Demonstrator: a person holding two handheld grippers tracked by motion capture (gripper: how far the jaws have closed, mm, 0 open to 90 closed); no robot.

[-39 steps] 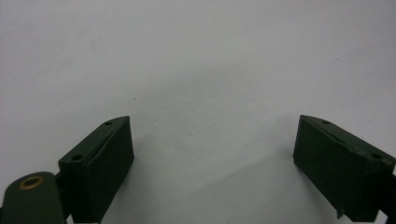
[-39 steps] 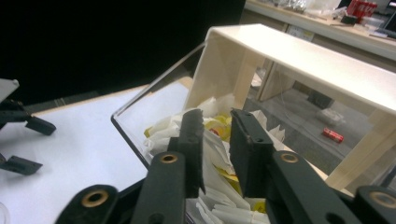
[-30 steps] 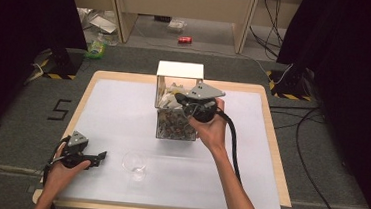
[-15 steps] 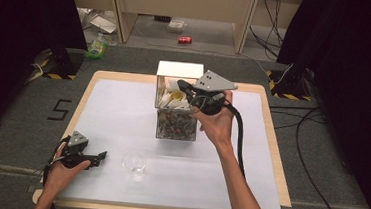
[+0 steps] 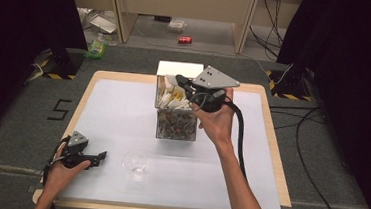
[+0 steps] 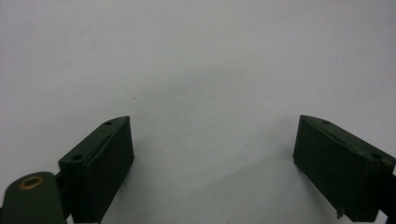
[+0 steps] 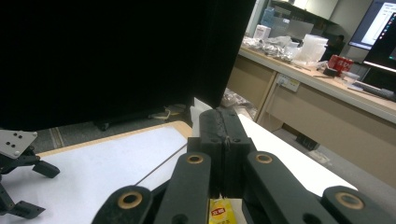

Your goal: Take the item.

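A clear box (image 5: pixel 175 126) stands mid-table, with paper packets (image 5: pixel 170 96) in its upper part and dark grainy stuff below. My right gripper (image 5: pixel 180 79) hovers just above the box top, pointing left, with its jaws shut. In the right gripper view the right gripper (image 7: pixel 223 122) has its pads pressed together, and a yellow packet (image 7: pixel 219 214) peeks out right beneath them. I cannot tell whether it is pinched. My left gripper (image 5: pixel 101 156) rests open on the mat at the near left, and in the left gripper view (image 6: pixel 212 154) nothing is between its jaws. A clear glass (image 5: pixel 135 161) stands just right of it.
A white mat (image 5: pixel 118 109) covers the wooden table (image 5: pixel 269 136). The right gripper's black cable (image 5: pixel 241 139) trails along the forearm. Beyond the table's far edge are a grey floor with litter, a red can (image 5: pixel 184 39) and dark curtains on both sides.
My right gripper has risen out of the box top and now sits a little higher and farther back. The left gripper and the glass have not moved.
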